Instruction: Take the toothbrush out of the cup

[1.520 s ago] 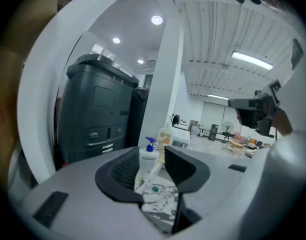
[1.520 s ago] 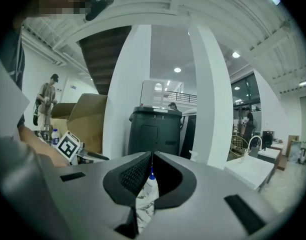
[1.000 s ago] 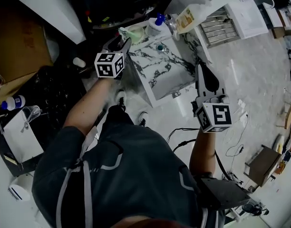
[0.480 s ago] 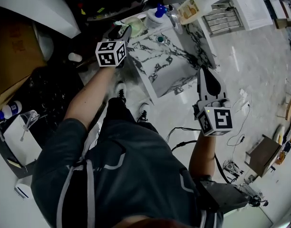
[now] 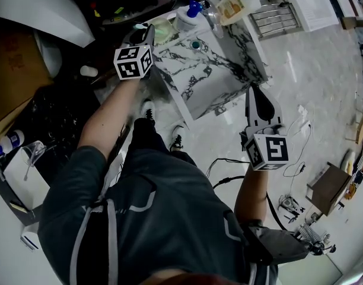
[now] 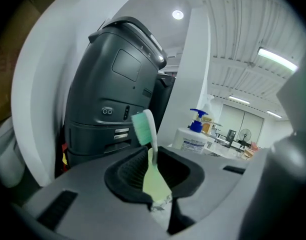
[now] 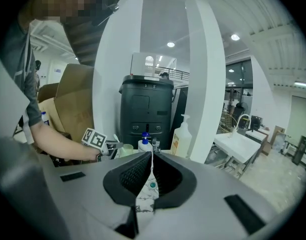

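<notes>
Marbled top (image 5: pixel 212 82) fills the middle of the head view, with a pale green cup (image 5: pixel 164 31) at its far corner. Just beside the cup stands a pump bottle (image 5: pixel 187 18) with a blue head. Past that, farther from the cup, is a yellowish bottle (image 5: pixel 235 3). Behind the cup rises a black unit (image 6: pixel 115 94).

The left gripper (image 6: pixel 152 153) sits right at the cup. Its jaws have just been closing and now stand narrow with the toothbrush (image 6: pixel 145 128) between them. They appear to pinch its white neck, though the contact itself is hard to make out. The toothbrush stands upright over the cup, green bristles above the jaws.

The right gripper (image 5: pixel 251 90) hangs well apart from the cup, off the near edge of the top. It points toward the cup, jaws together with nothing between them.
</notes>
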### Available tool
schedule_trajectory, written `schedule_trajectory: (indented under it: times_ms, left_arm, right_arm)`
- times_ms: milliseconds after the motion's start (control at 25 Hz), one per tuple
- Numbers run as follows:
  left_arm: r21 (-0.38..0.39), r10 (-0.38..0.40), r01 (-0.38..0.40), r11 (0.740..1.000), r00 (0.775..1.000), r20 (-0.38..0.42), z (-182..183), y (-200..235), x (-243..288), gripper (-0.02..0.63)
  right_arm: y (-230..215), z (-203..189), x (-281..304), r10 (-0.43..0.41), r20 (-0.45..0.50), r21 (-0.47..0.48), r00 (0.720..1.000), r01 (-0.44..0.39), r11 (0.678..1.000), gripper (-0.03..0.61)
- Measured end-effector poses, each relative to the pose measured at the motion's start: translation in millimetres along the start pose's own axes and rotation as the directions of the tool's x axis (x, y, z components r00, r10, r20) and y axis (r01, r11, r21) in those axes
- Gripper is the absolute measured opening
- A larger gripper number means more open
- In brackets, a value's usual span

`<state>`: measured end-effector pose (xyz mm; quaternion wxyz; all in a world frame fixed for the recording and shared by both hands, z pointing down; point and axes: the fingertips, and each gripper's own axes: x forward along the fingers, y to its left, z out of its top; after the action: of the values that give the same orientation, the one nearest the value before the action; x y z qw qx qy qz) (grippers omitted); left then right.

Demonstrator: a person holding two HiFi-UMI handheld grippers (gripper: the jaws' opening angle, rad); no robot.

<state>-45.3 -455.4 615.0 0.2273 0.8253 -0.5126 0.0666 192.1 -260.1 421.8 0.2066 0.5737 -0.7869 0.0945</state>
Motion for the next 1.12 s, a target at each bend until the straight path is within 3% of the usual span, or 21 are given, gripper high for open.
schedule_trajectory:
  times_ms: [560,1120]
  left_arm:
    - [0.069,0.027,-0.029,0.997,0.999,0.028,16.8,-0.8,-5.7,0.032]
    - [0.128,0.003,-0.024,0.991,0.988,0.158,99.0,-36.0,-63.9,0.032]
  right_arm:
    - [-7.1,-6.1,-18.5,-0.001,0.016,0.015,1.0,0.001,1.0,0.029]
    - [-12.1,23.4,-55.1,0.039,0.127,0.004,0.991,-0.04,0.999,0.029]
